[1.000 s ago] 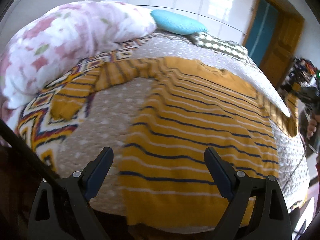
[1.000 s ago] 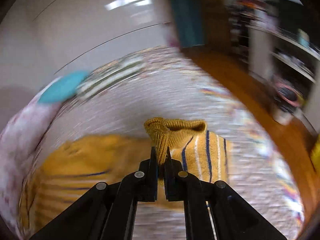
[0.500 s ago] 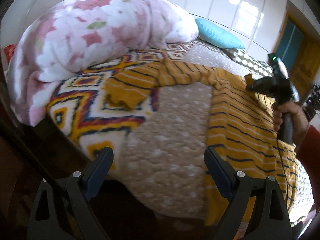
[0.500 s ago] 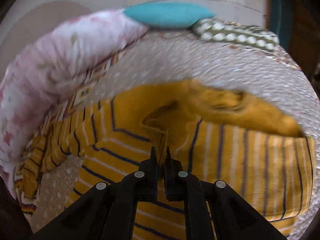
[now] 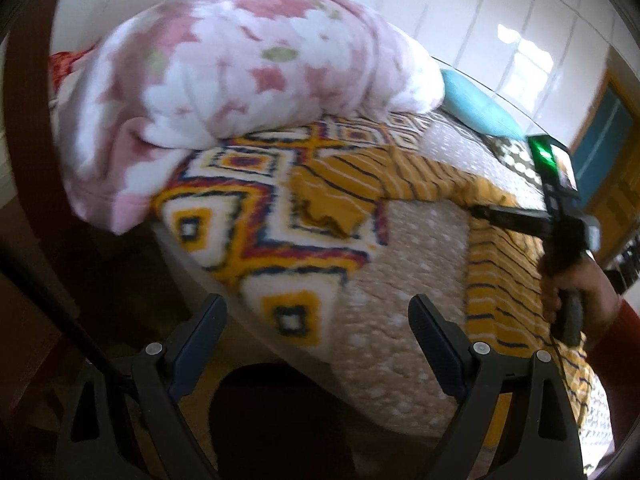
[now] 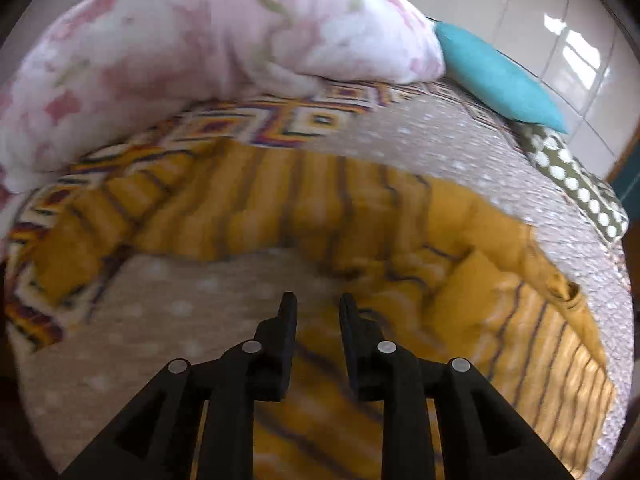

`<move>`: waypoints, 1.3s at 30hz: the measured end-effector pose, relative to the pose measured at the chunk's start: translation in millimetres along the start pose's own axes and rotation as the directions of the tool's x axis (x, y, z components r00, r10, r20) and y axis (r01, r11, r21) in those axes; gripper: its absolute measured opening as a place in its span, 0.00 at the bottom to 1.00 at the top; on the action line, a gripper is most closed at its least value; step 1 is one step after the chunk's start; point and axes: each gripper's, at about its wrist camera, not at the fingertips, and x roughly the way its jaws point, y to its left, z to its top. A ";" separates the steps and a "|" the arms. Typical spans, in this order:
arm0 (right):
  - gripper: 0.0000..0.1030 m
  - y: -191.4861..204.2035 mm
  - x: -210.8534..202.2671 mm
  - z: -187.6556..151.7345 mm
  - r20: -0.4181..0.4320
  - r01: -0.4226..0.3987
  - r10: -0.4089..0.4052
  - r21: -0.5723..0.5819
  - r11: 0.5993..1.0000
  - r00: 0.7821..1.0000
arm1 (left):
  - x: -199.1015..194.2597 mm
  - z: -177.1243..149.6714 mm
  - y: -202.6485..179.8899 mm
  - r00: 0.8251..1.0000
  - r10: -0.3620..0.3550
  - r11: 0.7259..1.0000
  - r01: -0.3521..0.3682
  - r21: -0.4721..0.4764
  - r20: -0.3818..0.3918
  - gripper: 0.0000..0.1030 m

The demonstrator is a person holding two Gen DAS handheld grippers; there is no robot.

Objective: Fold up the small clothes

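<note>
R gripper [image 6: 314,308] now has its jaws apart w/ nothing between them; half a sec ago they were pinched tight on a fold of the yellow striped sweater [image 6: 360,220], so the cloth has just been let go. It hovers just above the bed [image 6: 420,140], sweater body spreading from 12 to 4 o'clock of the tips, one sleeve [image 6: 100,216] running out to 9–10 o'clock toward the patterned blanket [image 6: 304,116]. A rumpled fold sits at approx 2 o'clock, so the sleeve on that side looks brought in over the body; my read: 1st fold placed, other sleeve not yet done.

L gripper [image 5: 318,316] is wide apart, empty, hanging off the bed edge, and has swung left since a sec ago, when it faced the sweater hem. The loose sleeve cuff [image 5: 332,204] lies at 12 o'clock from it on the blanket, well apart. Probably the next grab, L side.

Farther out: pink floral duvet [image 5: 248,68] at 11 o'clock, teal pillow [image 6: 496,76] at 1, dotted pillow [image 6: 576,184] beyond. R hand [image 5: 576,292] grips its handle at 3 o'clock in L view.

Writing/brands: none readable; only a green light on the R unit; frames are motion-blurred
</note>
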 end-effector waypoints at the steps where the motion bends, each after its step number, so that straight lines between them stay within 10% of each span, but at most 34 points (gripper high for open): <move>1: 0.24 3.4 -2.9 -1.1 0.003 -0.013 0.013 0.003 1.000 1.000 | -1.0 0.1 5.9 1.000 0.012 1.000 -0.012 -0.012 0.003 0.89; 7: 0.33 41.7 -17.7 -7.7 -0.001 -0.178 0.178 0.021 0.984 0.984 | 0.1 -1.1 35.0 0.998 0.057 0.996 -0.057 -0.074 0.000 0.89; 15: 0.46 104.3 3.2 -2.7 -0.076 -0.426 0.435 0.108 0.898 0.897 | -1.0 -0.7 45.0 0.998 0.056 0.994 -0.055 -0.091 0.009 0.89; 23: 0.50 122.5 44.6 7.3 -0.080 -0.470 0.518 0.320 0.823 0.852 | 9.4 -1.9 50.6 0.998 0.056 0.992 -0.058 -0.108 -0.020 0.89; 25: 0.39 130.9 49.0 12.7 -0.078 -0.454 0.498 0.307 0.836 0.864 | 8.7 -2.0 50.0 0.998 0.057 0.992 -0.059 -0.108 -0.020 0.89; 26: 0.12 135.2 49.3 15.7 -0.086 -0.445 0.485 0.286 0.849 0.870 | 7.6 -1.8 49.4 0.998 0.058 0.992 -0.060 -0.108 -0.020 0.89; 32: 0.10 114.6 -1.7 33.7 -0.019 -0.440 0.451 0.190 0.878 0.892 | -3.4 4.6 33.3 0.999 0.043 0.996 -0.042 -0.084 0.006 0.89; 39: 0.10 -21.4 -103.8 5.2 0.074 -0.335 0.327 0.150 0.930 0.942 | -13.6 7.4 -10.6 0.999 -0.001 1.000 0.000 0.014 0.035 0.89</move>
